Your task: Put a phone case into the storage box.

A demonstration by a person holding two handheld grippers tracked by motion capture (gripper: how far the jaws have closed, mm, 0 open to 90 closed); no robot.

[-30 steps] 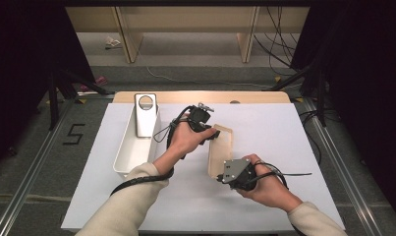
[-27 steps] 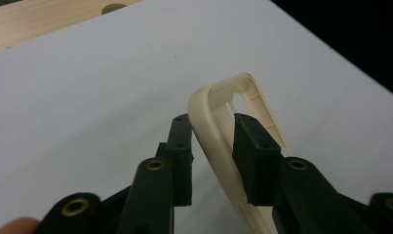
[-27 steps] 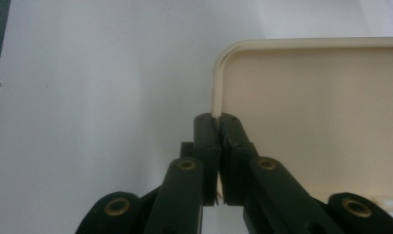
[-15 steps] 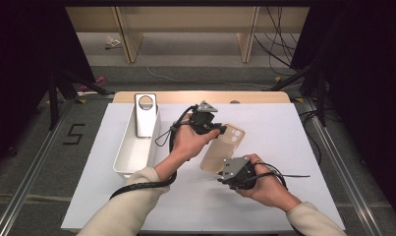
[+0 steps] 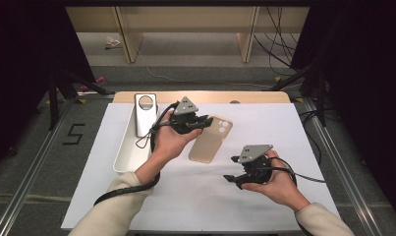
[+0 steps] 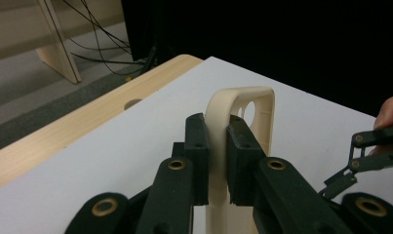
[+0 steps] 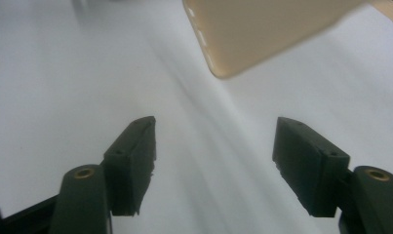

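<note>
Nearest the person, the right gripper (image 5: 233,178) sits low over the white table sheet (image 5: 284,128), its jaws having just been opening and now standing wide with nothing between them; in the right gripper view only bare sheet lies between the pads (image 7: 135,141). A second ago this gripper was up against the beige phone case (image 5: 209,139); it has since let go and backed off toward the person.

Farther in, the left gripper (image 5: 201,123) is clamped tight on the case's edge, pads (image 6: 198,146) pressed to either side of the thin wall near the camera cut-out. The case, which lay lower a second ago, now hangs lifted and tilted above the sheet, carried by the left gripper alone. Handover looks done; the case seems bound for the white tray (image 5: 131,160).

That tray lies just left of the left hand, a grey phone case (image 5: 146,114) leaning in its far end, though whether it touches the tray floor is hard to tell. Open sheet right and forward; the wooden table edge (image 5: 254,97) is beyond.
</note>
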